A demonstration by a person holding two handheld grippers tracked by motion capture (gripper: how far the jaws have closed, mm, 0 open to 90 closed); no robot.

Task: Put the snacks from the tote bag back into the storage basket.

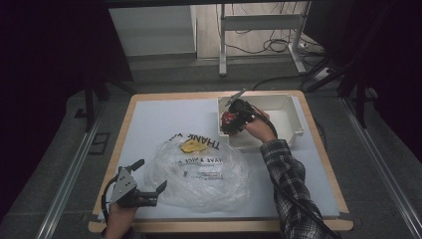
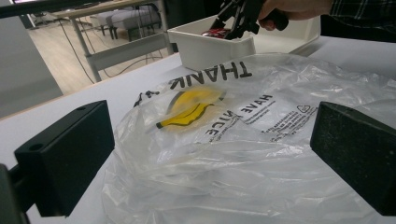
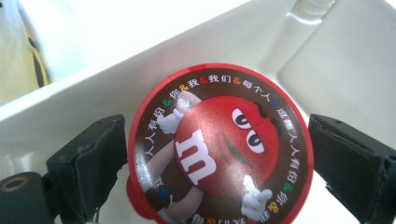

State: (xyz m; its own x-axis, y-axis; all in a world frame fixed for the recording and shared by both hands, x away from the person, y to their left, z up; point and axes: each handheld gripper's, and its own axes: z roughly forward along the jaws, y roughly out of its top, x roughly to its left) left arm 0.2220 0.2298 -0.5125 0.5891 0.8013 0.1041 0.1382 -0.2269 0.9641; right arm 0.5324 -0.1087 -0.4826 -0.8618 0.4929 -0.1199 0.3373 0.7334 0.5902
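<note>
Lower left of the high view: the left claw (image 1: 151, 188) rests at the near edge of the desk (image 1: 149, 119), its jaws spread wide and gripping nothing, their tips just beside the near left edge of a clear plastic bag (image 1: 204, 172). In the left gripper view the two black jaws stand at the left and right borders, well apart, with the crumpled bag between and beyond them. The bag lies flat at the centre of the desk; it bears a yellow smiling face (image 2: 191, 108) and black lettering (image 2: 210, 75).

Upper right of the high view: a white bin (image 1: 278, 117) stands at the far right of the desk, just beyond the bag. The right claw (image 1: 231, 118), held by a hand in a plaid sleeve (image 1: 291, 184), reaches over the bin's near left corner. In the right gripper view a round red candy container (image 3: 219, 147), printed with a red cartoon figure and a white letter m, sits inside the bin between the jaws. The left jaw lies close against its rim; a gap shows at the right jaw, so the claw stands open around the container, not clamped on it.
</note>
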